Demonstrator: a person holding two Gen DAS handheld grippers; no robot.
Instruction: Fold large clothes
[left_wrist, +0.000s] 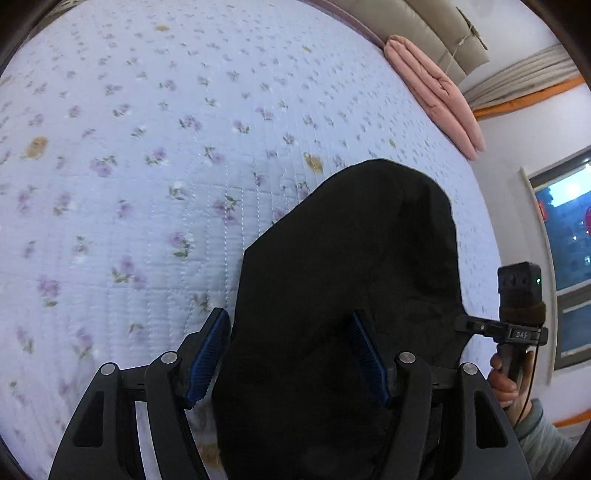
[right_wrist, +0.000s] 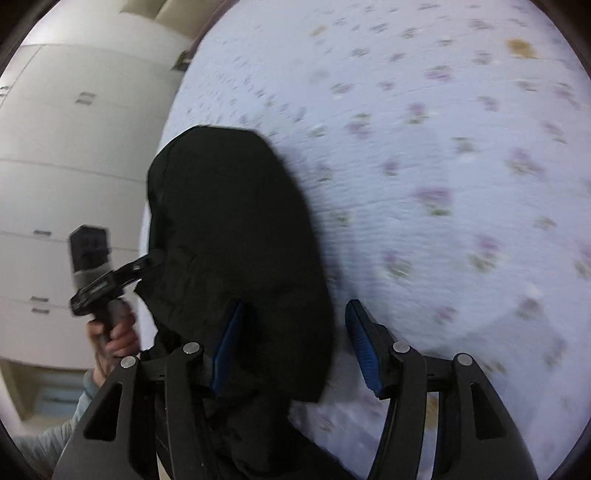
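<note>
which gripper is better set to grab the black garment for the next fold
Left, probably: the left gripper has its open jaws straddling the black garment. The right gripper sits at the garment's edge, half over the floral quilt.

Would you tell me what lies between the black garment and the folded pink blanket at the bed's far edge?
Only bare floral quilted bedspread separates the black garment from the folded pink blanket; the left wrist view shows this.

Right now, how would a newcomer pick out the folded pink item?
Start at the floral quilted bed. Follow it to its far edge below the beige headboard. The pink folded blanket lies there, the only pink thing, apart from the black garment.
</note>
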